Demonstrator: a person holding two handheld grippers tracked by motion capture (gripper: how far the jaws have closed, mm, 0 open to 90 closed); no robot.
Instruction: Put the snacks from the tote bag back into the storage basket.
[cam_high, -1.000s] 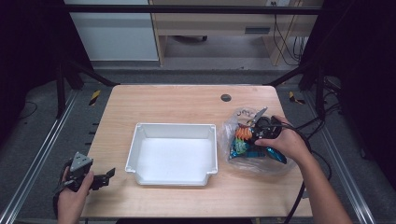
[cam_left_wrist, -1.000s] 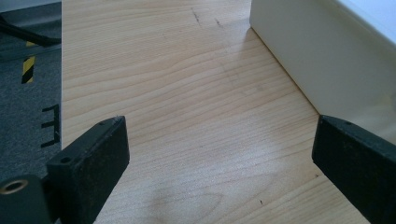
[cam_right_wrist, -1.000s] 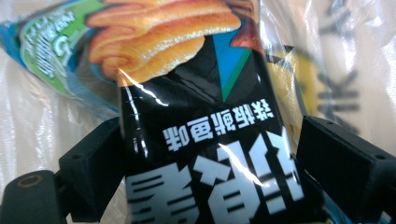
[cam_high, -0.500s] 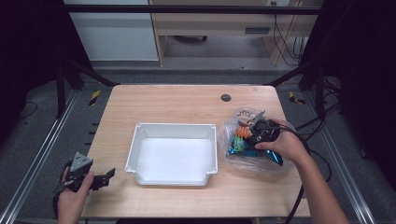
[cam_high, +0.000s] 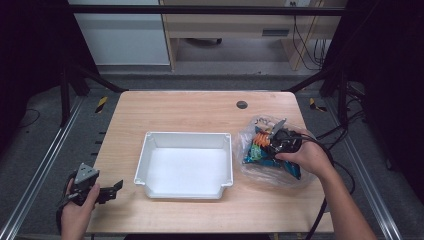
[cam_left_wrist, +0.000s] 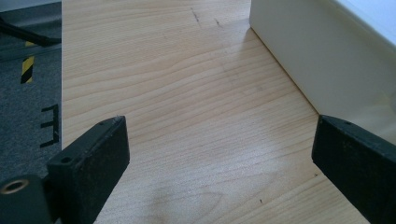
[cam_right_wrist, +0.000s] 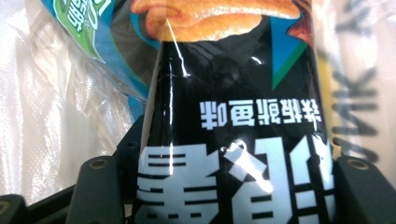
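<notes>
the thing i work on is a glossy black snack packet with white printed characters and an orange picture (cam_right_wrist: 233, 116), made of thin foil-like film. it lies inside a crumpled clear plastic bag (cam_high: 260, 172) on the right part of the light wooden table (cam_high: 195, 110), together with other packets, one blue and green (cam_right_wrist: 93, 42). i judge this packet is very light and soft, filled with air, and the content is probably brittle, so a hard squeeze can crush it. the film is shiny and slippery, and the clear bag around it is loose, so it can come up together with the packet.

my right gripper (cam_right_wrist: 224, 186) has just been closing its jaws, and now they press on both sides of the packet at its lower end, so the packet is clamped between them. i think the best place to hold is this flat end near the seam, where the film is doubled and stiff, not the puffy middle.

the white rectangular plastic tray (cam_high: 227, 145) stands empty in the middle of the table, just beside the bag. my left gripper (cam_high: 112, 189) rests near the front left corner, jaws wide apart with nothing between them.
</notes>
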